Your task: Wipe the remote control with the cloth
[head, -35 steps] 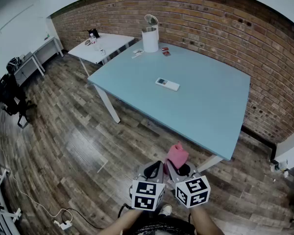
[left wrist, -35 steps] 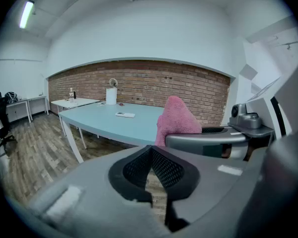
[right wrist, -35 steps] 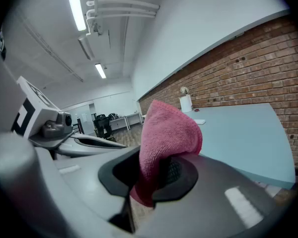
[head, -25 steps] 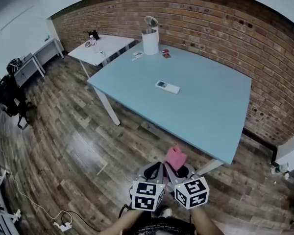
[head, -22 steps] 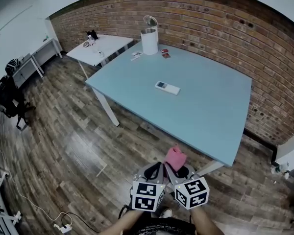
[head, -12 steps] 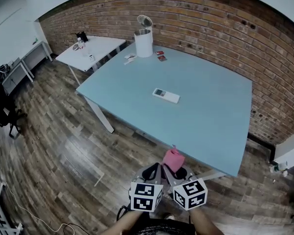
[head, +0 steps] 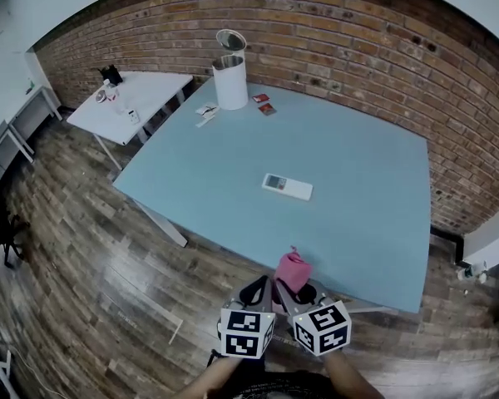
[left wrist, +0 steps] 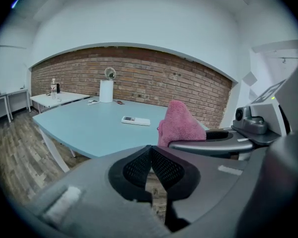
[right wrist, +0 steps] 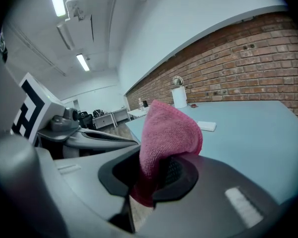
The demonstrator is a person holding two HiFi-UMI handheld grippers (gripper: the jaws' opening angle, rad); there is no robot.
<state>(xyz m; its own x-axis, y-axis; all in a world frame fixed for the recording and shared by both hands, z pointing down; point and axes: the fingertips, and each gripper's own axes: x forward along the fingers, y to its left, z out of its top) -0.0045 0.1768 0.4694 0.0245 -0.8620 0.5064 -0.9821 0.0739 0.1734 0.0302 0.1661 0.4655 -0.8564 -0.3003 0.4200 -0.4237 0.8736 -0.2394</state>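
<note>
A white remote control (head: pixel 287 186) lies flat near the middle of the light blue table (head: pixel 358 173); it also shows in the left gripper view (left wrist: pixel 136 120) and the right gripper view (right wrist: pixel 206 126). My right gripper (head: pixel 293 292) is shut on a pink cloth (head: pixel 292 269), which sticks up from its jaws (right wrist: pixel 170 133) (left wrist: pixel 180 125). My left gripper (head: pixel 261 293) is shut with nothing between its pads (left wrist: pixel 151 168). Both grippers hang side by side just short of the table's near edge, well away from the remote control.
A white kettle (head: pixel 229 77) with its lid up stands at the table's far left corner, with small cards (head: pixel 264 104) beside it. A white side table (head: pixel 137 98) with small items stands to the left. A brick wall (head: pixel 358 48) runs behind. Wooden floor (head: pixel 75 248) surrounds the table.
Both grippers, with the pink cloth, have come closer to the table's near edge; the table and remote control now sit nearer and larger in the head view.
</note>
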